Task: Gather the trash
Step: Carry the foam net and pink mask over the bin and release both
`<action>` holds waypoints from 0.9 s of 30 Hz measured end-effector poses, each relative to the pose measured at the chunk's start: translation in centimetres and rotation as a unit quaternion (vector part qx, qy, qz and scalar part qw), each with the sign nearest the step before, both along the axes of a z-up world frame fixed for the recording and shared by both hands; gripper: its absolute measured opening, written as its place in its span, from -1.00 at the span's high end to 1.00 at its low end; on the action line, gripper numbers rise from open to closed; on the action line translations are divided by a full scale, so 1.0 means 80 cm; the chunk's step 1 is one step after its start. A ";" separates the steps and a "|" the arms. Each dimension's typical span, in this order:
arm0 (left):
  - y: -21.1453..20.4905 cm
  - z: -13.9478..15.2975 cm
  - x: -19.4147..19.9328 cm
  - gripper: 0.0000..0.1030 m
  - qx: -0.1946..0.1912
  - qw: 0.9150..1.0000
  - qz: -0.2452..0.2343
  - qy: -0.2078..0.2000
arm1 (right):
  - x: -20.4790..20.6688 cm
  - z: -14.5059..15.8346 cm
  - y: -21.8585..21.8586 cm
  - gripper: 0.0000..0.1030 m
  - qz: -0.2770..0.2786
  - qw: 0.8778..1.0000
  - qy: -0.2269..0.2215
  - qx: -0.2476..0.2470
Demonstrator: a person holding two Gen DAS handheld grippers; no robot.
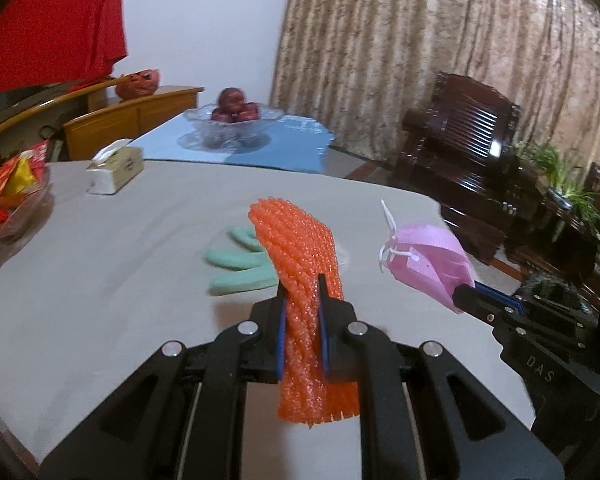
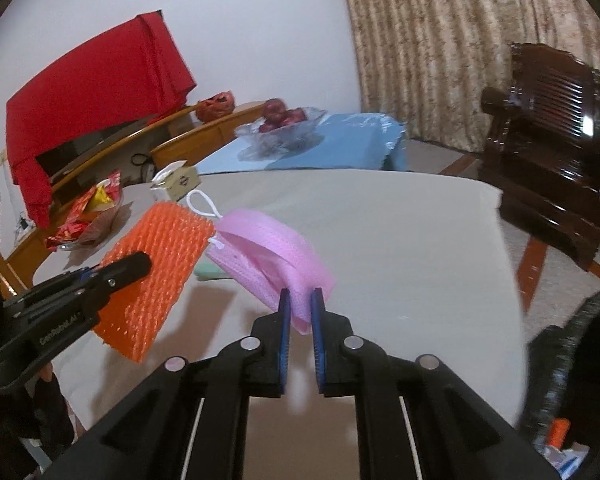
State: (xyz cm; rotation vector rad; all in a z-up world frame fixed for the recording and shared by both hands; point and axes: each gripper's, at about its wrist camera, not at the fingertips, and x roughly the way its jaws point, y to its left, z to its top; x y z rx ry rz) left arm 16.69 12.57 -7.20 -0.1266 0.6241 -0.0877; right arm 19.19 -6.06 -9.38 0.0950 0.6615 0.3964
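My left gripper [image 1: 302,284] is shut on an orange foam net sleeve [image 1: 300,256], which hangs lifted above the grey table [image 1: 100,300]. The same sleeve [image 2: 156,272] shows at the left of the right wrist view, with the left gripper [image 2: 140,260] clamped on it. To its right, my right gripper [image 2: 300,296] is shut on a pink face mask [image 2: 268,248] with white ear loops, also held off the table; the mask [image 1: 428,260] appears at the right of the left wrist view. A green glove [image 1: 236,268] lies flat on the table behind the sleeve.
A tissue box [image 1: 116,168] and a dish of red snack packets [image 1: 8,196] sit at the table's far left. Beyond stands a blue-covered table with a glass fruit bowl [image 1: 230,122]. A dark wooden chair [image 1: 468,136] is at the right. A dark bin's rim [image 2: 568,340] shows low right.
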 end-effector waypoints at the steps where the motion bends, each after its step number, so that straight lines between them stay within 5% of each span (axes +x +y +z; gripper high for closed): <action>1: -0.008 0.001 0.001 0.78 -0.001 1.000 -0.005 0.000 | -0.003 0.002 -0.009 0.80 -0.006 1.000 -0.001 -0.002; 13: -0.127 0.008 0.000 0.78 -0.014 0.996 -0.093 -0.007 | -0.045 0.015 -0.136 0.80 -0.089 0.996 -0.008 -0.016; 27: -0.271 0.012 -0.014 0.78 -0.026 0.980 -0.199 -0.011 | -0.104 0.020 -0.272 0.80 -0.187 0.982 -0.011 -0.027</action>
